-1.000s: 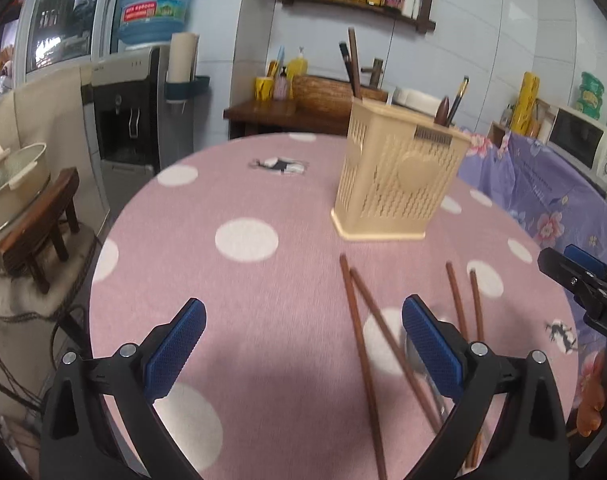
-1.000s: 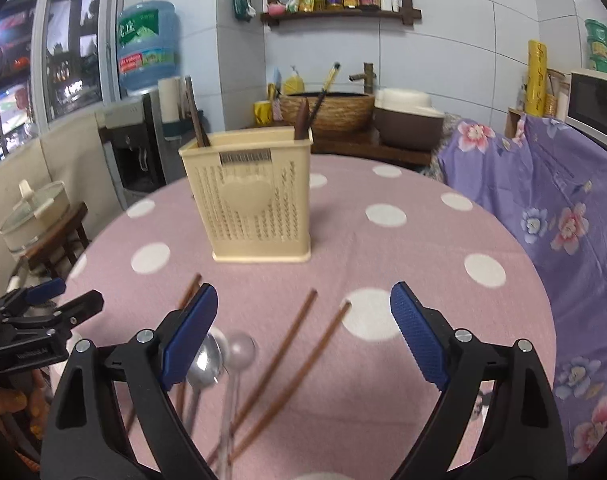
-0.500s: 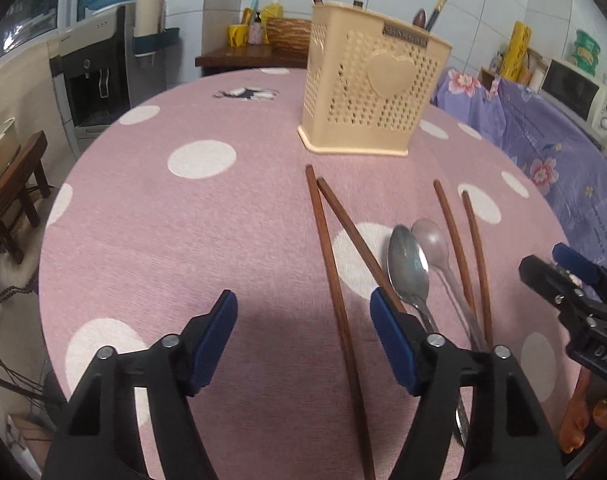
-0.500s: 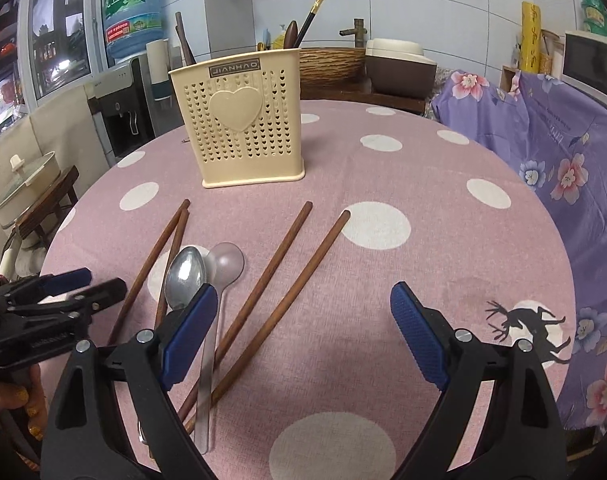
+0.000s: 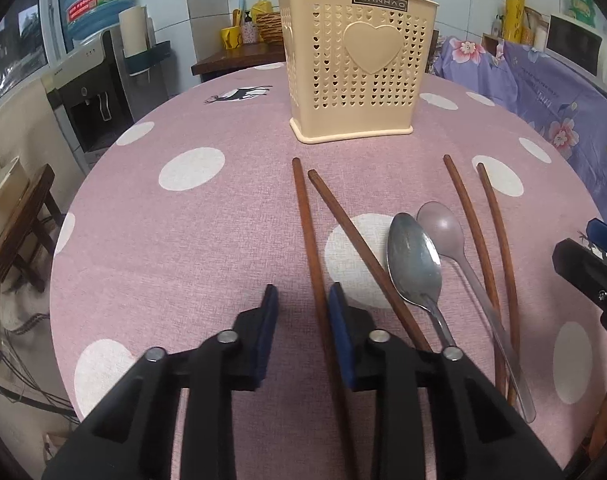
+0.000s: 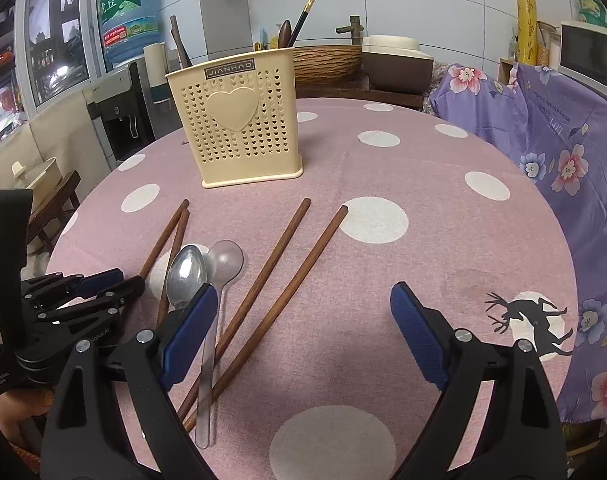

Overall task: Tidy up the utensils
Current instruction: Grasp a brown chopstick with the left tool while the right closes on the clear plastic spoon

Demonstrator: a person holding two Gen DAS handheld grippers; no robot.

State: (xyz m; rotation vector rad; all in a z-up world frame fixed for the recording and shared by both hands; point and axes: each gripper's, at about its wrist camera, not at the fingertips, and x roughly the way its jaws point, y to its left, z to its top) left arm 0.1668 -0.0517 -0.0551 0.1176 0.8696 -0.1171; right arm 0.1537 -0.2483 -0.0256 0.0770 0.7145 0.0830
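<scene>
Lying loose on the pink polka-dot tablecloth [image 5: 175,240], in front of the holder, are six utensils. Item one: two dark wooden chopsticks [image 5: 309,240], leftmost in the left wrist view, their far ends close together near the holder's base. Item two: a metal spoon [image 5: 414,264], bowl upward, and touching it on the right a clear plastic spoon [image 5: 441,227]. Item three: two thinner brown chopsticks [image 5: 499,240], rightmost in that view, running alongside the plastic spoon's handle.

Item four: a cream perforated utensil holder [image 5: 359,68] with a raised heart, standing upright at the far side of the table; several dark handles are seen rising from it.

The left gripper [image 5: 303,300] is held low over the near end of the leftmost chopstick. Its jaws have just been closing and are now narrow; the chopstick is seen between the blue pads, but whether they press on it cannot be told. The right gripper [image 6: 303,316] is held with jaws spread wide and nothing is gripped; the near ends of the utensils are partly covered by its left finger.
</scene>
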